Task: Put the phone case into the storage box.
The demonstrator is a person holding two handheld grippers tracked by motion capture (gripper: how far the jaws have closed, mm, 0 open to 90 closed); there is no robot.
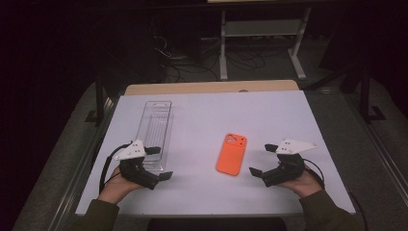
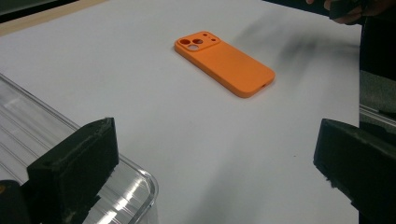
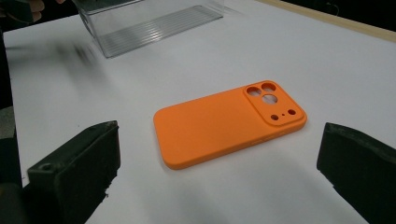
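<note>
An orange phone case [image 1: 232, 153] lies flat on the white table [image 1: 207, 110], camera cutouts toward the far side. A clear plastic tray [image 1: 155, 129] lies to its left, long side running away from me. My left gripper [image 1: 162, 162] is open at the tray's near end, one jaw over the tray's corner [image 2: 135, 186]. My right gripper [image 1: 261, 159] is open just right of the case. The case [image 2: 224, 63] lies ahead of the open left gripper [image 2: 217, 163]. Close before the open right gripper [image 3: 217, 163] is the case [image 3: 229, 123], with the tray [image 3: 144, 23] beyond. Both grippers are empty.
A wooden strip [image 1: 211, 87] runs along the table's far edge. Beyond it, in the dark, stand a white desk frame [image 1: 262, 38] and floor cables [image 1: 192, 62]. The table's near edge lies just under my hands.
</note>
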